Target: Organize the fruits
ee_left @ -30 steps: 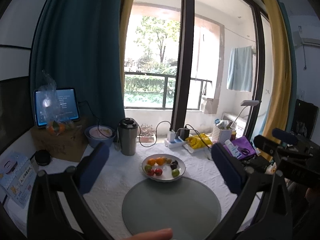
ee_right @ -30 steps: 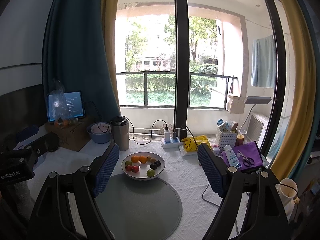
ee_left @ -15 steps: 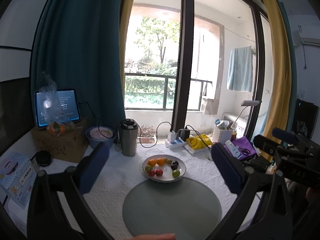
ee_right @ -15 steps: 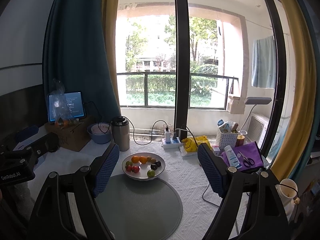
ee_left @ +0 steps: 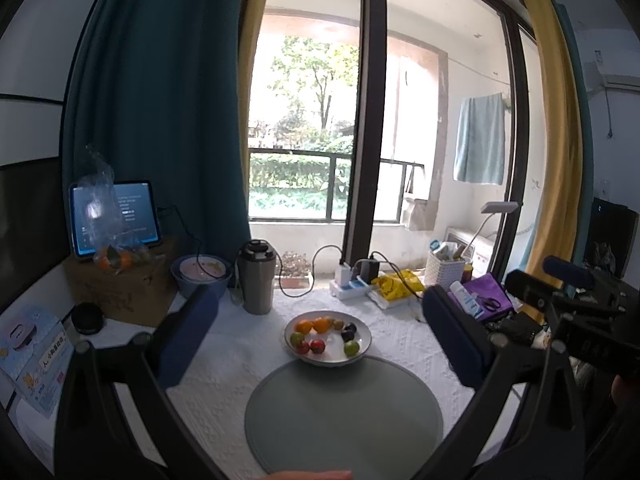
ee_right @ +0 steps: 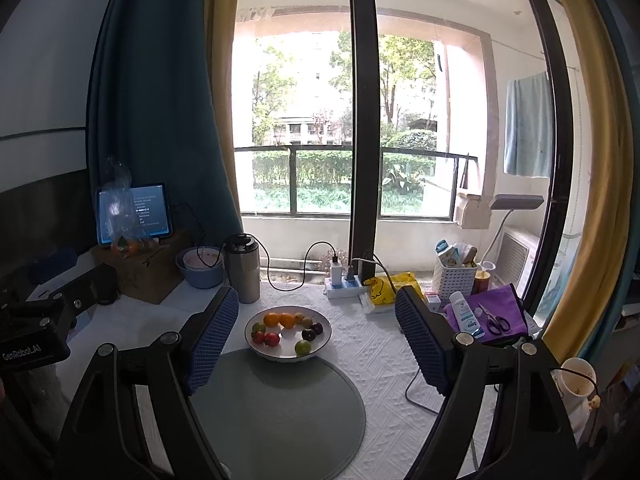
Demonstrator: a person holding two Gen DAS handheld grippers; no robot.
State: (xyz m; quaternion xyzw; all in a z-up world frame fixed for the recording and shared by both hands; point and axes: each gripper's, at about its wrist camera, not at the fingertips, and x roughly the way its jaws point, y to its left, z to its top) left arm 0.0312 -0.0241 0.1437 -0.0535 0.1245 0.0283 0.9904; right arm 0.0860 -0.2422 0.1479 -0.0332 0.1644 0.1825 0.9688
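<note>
Nothing has shifted since the earlier frame: your left gripper (ee_left: 320, 332) and right gripper (ee_right: 316, 336) hold fingers spread, empty. The bowl (ee_right: 322, 340) on the surface (ee_right: 380, 356) holds the fruits (ee_right: 280, 330), behind the round mat (ee_right: 280, 412).

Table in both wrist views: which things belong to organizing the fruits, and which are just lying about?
Belongs to the job:
- plate at mid-table
- fruits on it
- round grey mat in front of it
- left gripper and right gripper, both open and empty

Just lying about:
- steel flask
- blue bowl
- tablet
- power strip
- scissors
- white basket
</note>
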